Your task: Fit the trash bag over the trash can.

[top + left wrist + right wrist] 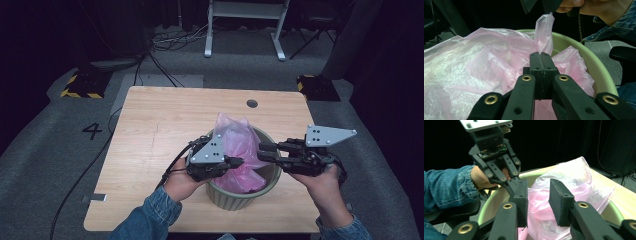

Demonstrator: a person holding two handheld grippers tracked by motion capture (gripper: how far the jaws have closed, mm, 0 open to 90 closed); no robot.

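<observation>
My left gripper (239, 162) has jaws pressed tight, pinching the pink bag (239, 145) film at the near rim of the green bin (270, 176) to anchor it. Right gripper (264, 151) jaws spread, film between them, not gripped yet; prob. to pull the liner over the rim. Bin sits near desk (160, 125) front edge; far desk side free.

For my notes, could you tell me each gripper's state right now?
Left gripper: shut on the pink bag.
Right gripper: open, bag film between its jaws, not pinched.
</observation>
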